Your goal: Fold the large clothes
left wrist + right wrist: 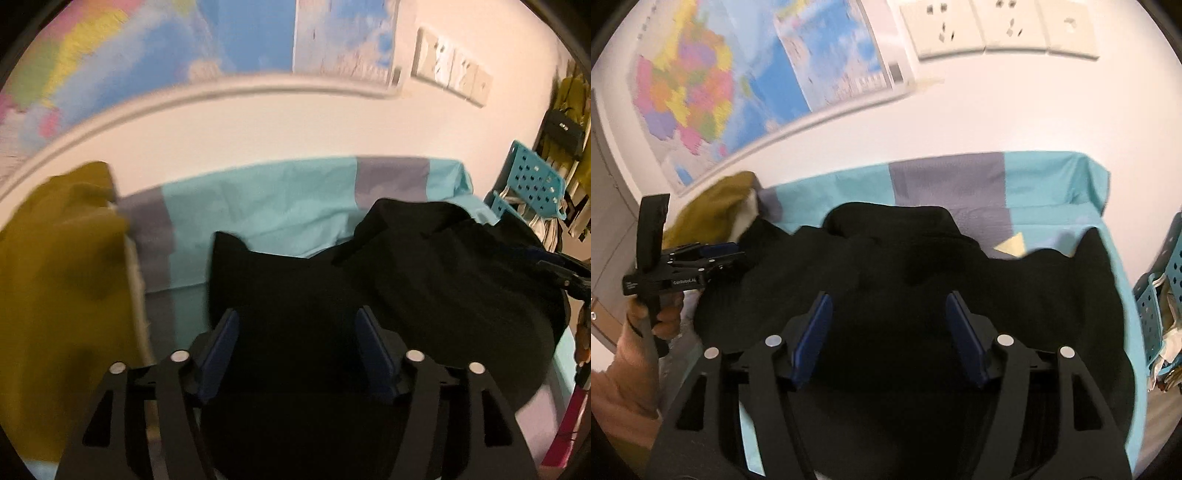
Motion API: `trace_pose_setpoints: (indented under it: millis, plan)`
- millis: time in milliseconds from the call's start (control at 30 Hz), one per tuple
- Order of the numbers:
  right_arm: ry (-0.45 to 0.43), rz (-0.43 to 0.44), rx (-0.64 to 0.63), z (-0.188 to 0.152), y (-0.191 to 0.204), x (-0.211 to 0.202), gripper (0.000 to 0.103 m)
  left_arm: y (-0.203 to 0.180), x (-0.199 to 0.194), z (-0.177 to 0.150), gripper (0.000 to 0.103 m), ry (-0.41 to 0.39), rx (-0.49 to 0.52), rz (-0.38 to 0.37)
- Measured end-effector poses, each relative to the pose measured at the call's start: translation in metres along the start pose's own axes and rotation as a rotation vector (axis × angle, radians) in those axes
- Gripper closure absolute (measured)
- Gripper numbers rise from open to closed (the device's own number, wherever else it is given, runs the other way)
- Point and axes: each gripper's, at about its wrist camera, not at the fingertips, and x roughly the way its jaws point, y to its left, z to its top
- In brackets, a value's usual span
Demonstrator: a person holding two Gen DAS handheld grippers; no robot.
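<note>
A large black garment (443, 277) lies crumpled on a teal and grey bed sheet (288, 206). My left gripper (298, 314) hovers over its left part with jaws wide apart; black cloth shows between the blue pads (221, 347), but they do not press it. In the right wrist view my right gripper (890, 295) stands open the same way over the middle of the black garment (923, 251). The left gripper (738, 253), held by a hand (661, 317), sits at the garment's left edge. The right gripper (550, 266) peeks in at the far right.
An olive-yellow garment (55, 258) is heaped at the left end of the bed. A blue perforated basket (1152, 295) stands off the right side. The wall behind carries a coloured map (701, 92) and sockets (997, 26).
</note>
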Motion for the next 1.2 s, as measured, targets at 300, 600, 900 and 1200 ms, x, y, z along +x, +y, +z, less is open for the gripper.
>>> trace_pose_setpoints:
  millis: [300,600,900,1200]
  plan:
    - [0.027,-0.005,-0.206,-0.034,0.065,0.015,0.040,0.007,-0.055,-0.062,0.036,-0.059,-0.095,-0.033]
    - [-0.038,0.009,-0.086,-0.057,0.044,-0.015,0.040,-0.005,-0.046,-0.082,0.037,-0.037,-0.105,0.026]
    - [-0.012,0.020,-0.193,-0.066,0.100,0.016,0.055,-0.058,-0.022,-0.078,0.035,-0.021,0.082,-0.003]
    - [-0.003,-0.034,-0.126,-0.069,0.074,-0.005,0.056,-0.057,-0.032,-0.077,0.029,-0.047,0.037,0.023]
